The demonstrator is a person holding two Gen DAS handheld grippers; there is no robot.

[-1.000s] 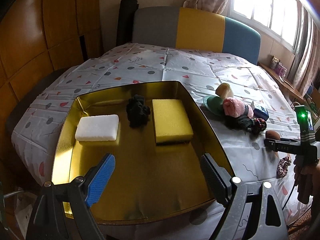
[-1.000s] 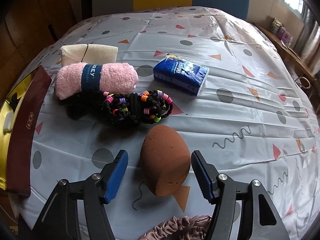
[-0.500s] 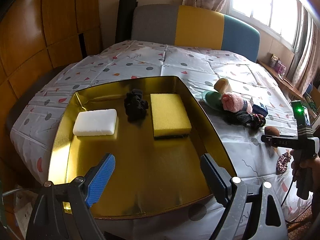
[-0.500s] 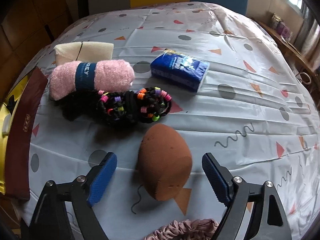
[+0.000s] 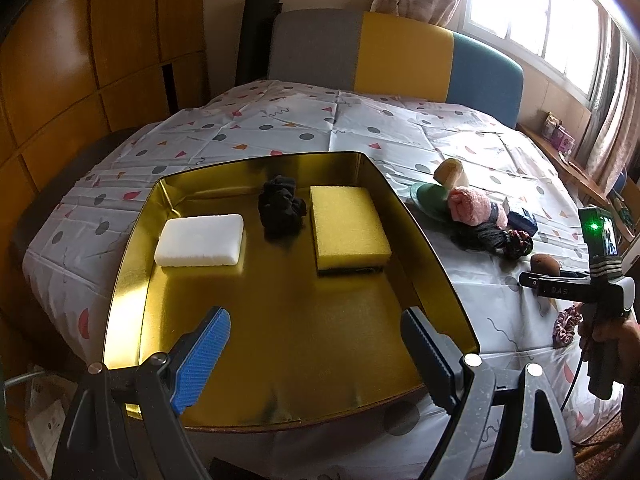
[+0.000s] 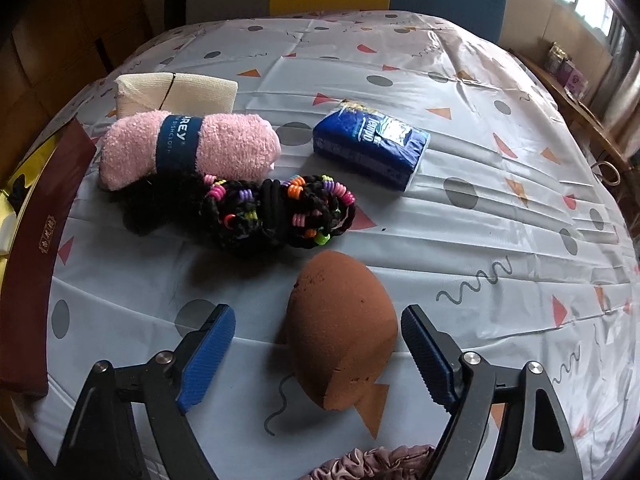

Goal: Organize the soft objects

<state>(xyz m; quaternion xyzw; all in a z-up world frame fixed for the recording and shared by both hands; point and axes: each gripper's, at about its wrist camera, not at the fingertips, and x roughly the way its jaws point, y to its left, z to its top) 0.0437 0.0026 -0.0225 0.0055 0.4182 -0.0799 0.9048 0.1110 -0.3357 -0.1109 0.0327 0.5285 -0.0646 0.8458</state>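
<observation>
Right gripper (image 6: 318, 354): jaws spread wide, having just been opening, with the brown egg-shaped sponge (image 6: 340, 330) lying on the tablecloth (image 6: 460, 128) between them; neither blue pad touches it. Just beyond the sponge, a tangle of black hair ties with coloured beads (image 6: 280, 212); to its far left, a rolled pink cloth with a dark blue band (image 6: 188, 148), and behind that a cream roll (image 6: 176, 88). Blue tissue pack (image 6: 370, 144) lies to the right of the pink cloth, apart from it. Pink satin scrunchie (image 6: 380, 462) at the near edge, under the gripper. Left gripper (image 5: 316, 354): jaws spread, nothing between them, poised over the near part of the gold tray (image 5: 132, 264). Tray contents, far half: white sponge (image 5: 200, 240) on the left, black scrunchie (image 5: 282, 208) in the middle, yellow sponge (image 5: 348, 228) on the right, each apart from the others. Green dish (image 5: 426, 200) sits just right of the tray, under the cream roll. A hand (image 5: 612, 336) at the right edge holds the right gripper's handle.
</observation>
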